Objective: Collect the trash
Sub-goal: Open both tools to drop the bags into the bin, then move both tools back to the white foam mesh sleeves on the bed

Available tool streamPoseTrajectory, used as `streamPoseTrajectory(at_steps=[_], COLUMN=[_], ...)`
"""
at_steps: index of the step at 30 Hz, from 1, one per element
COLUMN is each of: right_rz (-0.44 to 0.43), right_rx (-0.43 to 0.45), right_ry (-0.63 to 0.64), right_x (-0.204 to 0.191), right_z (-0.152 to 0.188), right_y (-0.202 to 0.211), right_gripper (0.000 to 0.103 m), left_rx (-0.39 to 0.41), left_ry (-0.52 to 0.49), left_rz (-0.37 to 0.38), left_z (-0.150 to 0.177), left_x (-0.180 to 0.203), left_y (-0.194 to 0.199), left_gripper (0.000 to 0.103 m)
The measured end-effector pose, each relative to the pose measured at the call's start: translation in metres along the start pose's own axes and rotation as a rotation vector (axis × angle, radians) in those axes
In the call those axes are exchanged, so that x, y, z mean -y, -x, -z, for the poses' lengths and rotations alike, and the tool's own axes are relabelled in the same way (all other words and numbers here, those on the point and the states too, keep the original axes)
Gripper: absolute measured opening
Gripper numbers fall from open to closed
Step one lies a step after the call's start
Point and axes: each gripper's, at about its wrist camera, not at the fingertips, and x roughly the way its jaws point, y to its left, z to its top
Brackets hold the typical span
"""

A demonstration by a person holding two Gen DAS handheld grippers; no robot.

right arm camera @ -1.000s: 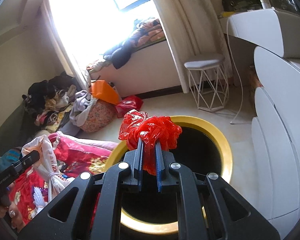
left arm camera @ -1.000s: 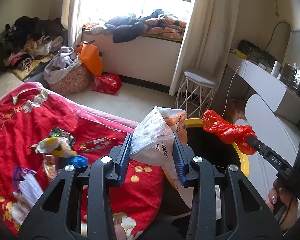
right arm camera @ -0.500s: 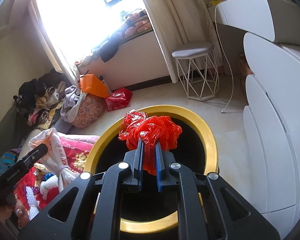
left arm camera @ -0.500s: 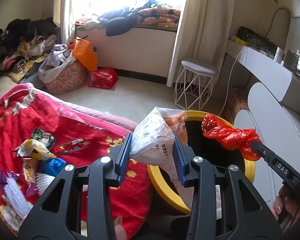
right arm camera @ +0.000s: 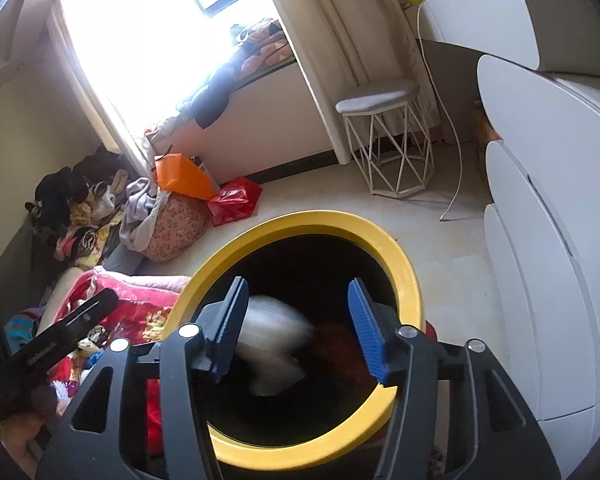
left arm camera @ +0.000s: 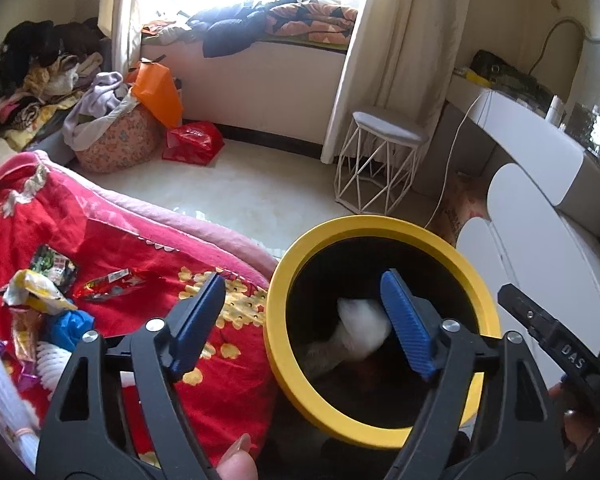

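A black bin with a yellow rim [left arm camera: 284, 280] [right arm camera: 412, 280] stands beside the bed. Both grippers hang over its mouth with their jaws opening and nothing between the pads. My left gripper [left arm camera: 300, 320] is above the rim's left side, my right gripper [right arm camera: 298, 320] above the middle. Inside the bin a blurred white plastic bag [left arm camera: 360, 330] [right arm camera: 274, 340] is dropping, and the red plastic bag [right arm camera: 336, 344] lies beside it. More wrappers [left arm camera: 44, 292] lie on the red blanket [left arm camera: 100, 240].
A white wire stool [left arm camera: 384, 160] stands on the floor beyond the bin. White rounded drawers [right arm camera: 548, 240] are close on the right. A fabric basket of clothes [left arm camera: 112, 140], an orange bag and a red bag [left arm camera: 192, 142] sit by the window seat.
Both grippers opened and let go: the white bag left the left one, the red bag left the right one, and both fell into the bin. The left gripper moved closer over the rim.
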Motion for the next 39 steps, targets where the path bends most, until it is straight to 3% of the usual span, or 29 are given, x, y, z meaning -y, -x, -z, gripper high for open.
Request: streamPoseTrajectory(at_steps=[4, 6, 23, 39], right_rz=[0.007, 0.007, -0.098, -0.188], right_rx=[0.019, 0.028, 0.056, 0.063], right_ry=[0.023, 0.036, 0.166, 0.290], right_x=[-0.003, -0.005, -0.058, -0.118], right_z=[0.000, 0.000, 0.010, 0.031], right_y=[0.003, 0.004, 0.017, 0.030], right_gripper=[0.059, 0.063, 0.070, 0.075], left_rx=[0.024, 0.037, 0.161, 0.243], left_ry=[0.018, 0.033, 0.085, 0.157], left_rz=[0.009, 0.013, -0.058, -0.136], left_z=[0.001, 0.002, 0.012, 0.023], left_x=[-0.006, -0.010, -0.054, -0.101], left_y=[0.015, 0.023, 0.092, 0.132], left_gripper=[0.089, 0.092, 0.092, 0.092])
